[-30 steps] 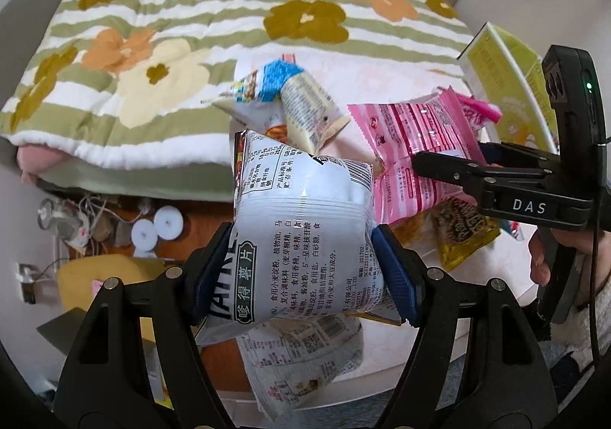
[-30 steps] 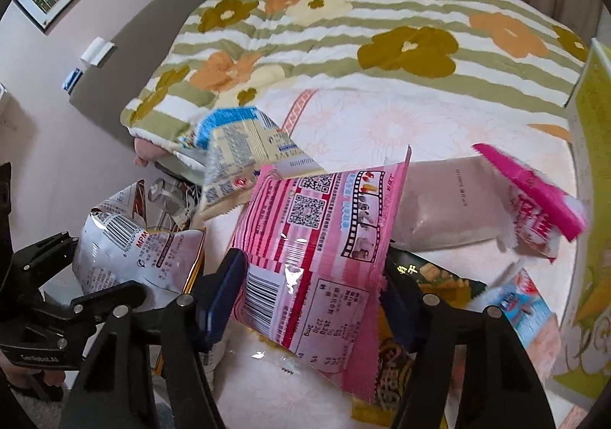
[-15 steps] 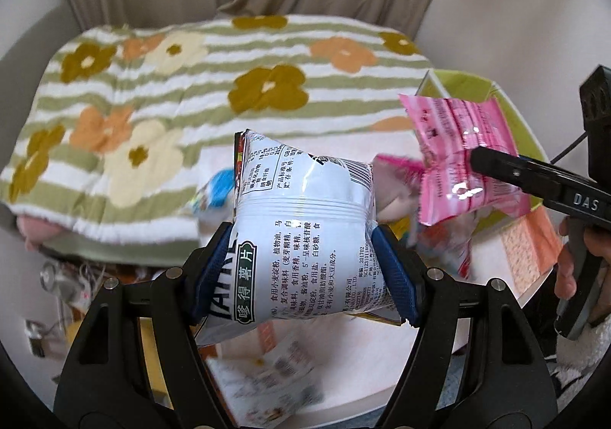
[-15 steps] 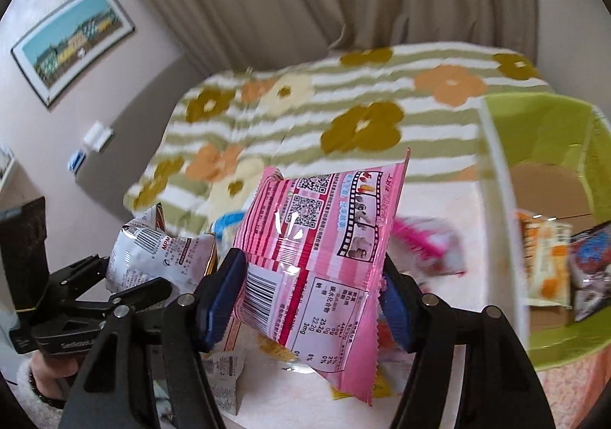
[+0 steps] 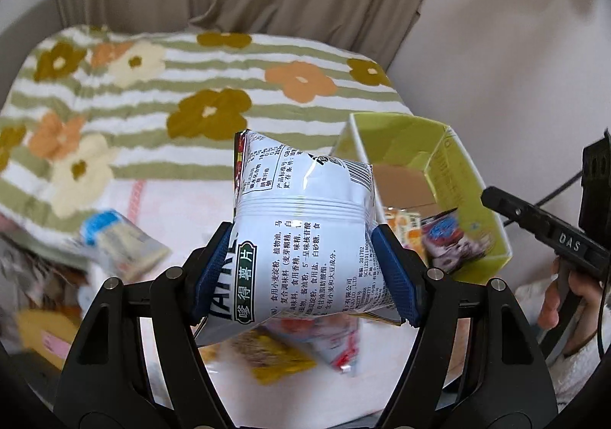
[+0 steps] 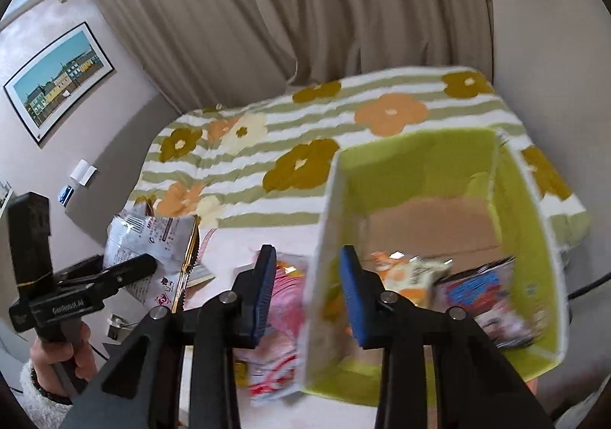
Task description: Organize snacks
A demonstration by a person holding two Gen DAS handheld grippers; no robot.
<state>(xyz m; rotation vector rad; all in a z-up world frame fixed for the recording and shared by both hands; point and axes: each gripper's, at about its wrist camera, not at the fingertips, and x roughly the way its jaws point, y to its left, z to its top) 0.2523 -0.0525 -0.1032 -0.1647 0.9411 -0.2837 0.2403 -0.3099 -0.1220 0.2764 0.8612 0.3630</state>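
Observation:
My left gripper [image 5: 305, 268] is shut on a white snack bag with Chinese print [image 5: 301, 234] and holds it in the air above the table; the bag also shows in the right wrist view [image 6: 152, 242]. My right gripper [image 6: 309, 291] is open and empty, its fingers on either side of the near left wall of a green cardboard box [image 6: 534, 207]. The box [image 5: 458, 161] holds several snack packs [image 6: 412, 272]. A pink snack bag [image 6: 282, 291] lies on the table beside the box, below my right gripper.
A flowered striped blanket [image 5: 160, 93] covers the bed behind the table. Loose snack packs lie on the table: a blue and white one [image 5: 114, 238] at left, a yellow one [image 5: 275, 356] under my left gripper. Curtains [image 6: 305, 8] hang behind.
My right gripper opened and let go of the pink bag, which now lies beside the box. Both grippers swung right toward the green box; the left still holds the white bag.

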